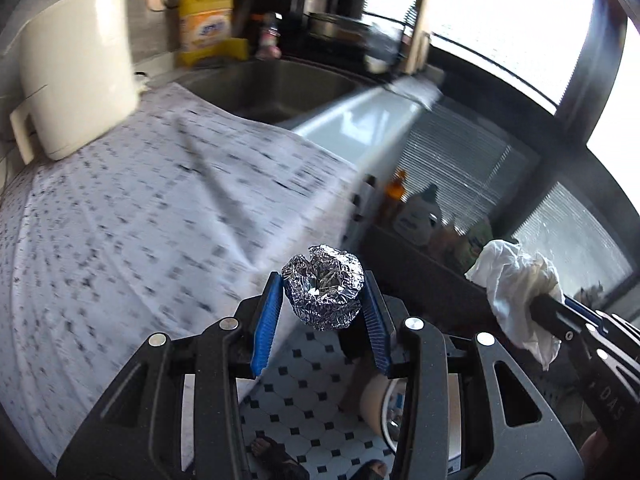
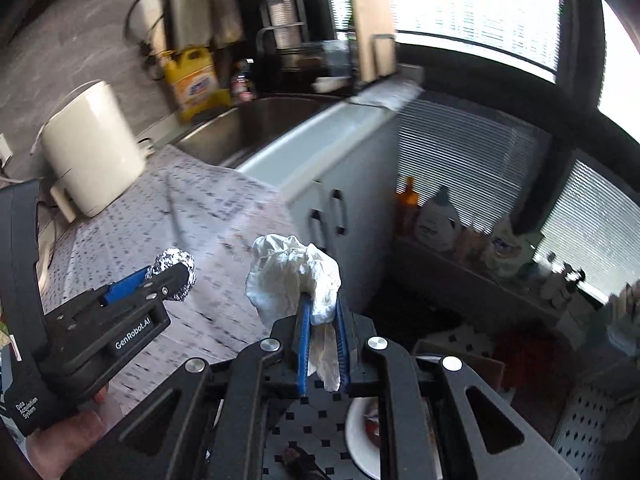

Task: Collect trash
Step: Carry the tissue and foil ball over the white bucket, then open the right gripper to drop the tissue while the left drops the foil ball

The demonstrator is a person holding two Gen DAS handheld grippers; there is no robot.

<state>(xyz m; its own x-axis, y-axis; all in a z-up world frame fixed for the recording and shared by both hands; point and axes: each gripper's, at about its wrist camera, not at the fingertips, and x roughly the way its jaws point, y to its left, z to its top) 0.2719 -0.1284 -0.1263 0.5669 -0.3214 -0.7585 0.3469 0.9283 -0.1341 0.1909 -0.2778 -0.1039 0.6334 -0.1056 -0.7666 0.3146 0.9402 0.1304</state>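
My left gripper is shut on a crumpled ball of aluminium foil and holds it in the air past the edge of the counter, above the tiled floor. It also shows in the right wrist view with the foil ball. My right gripper is shut on a crumpled white paper tissue, held above the floor to the right of the left one. The tissue also shows in the left wrist view. A round white bin stands on the floor below the grippers.
The counter is covered with a patterned cloth. A white kettle stands at its back left. A steel sink and a yellow detergent jug lie behind. White cabinet doors and a low shelf with bottles are to the right.
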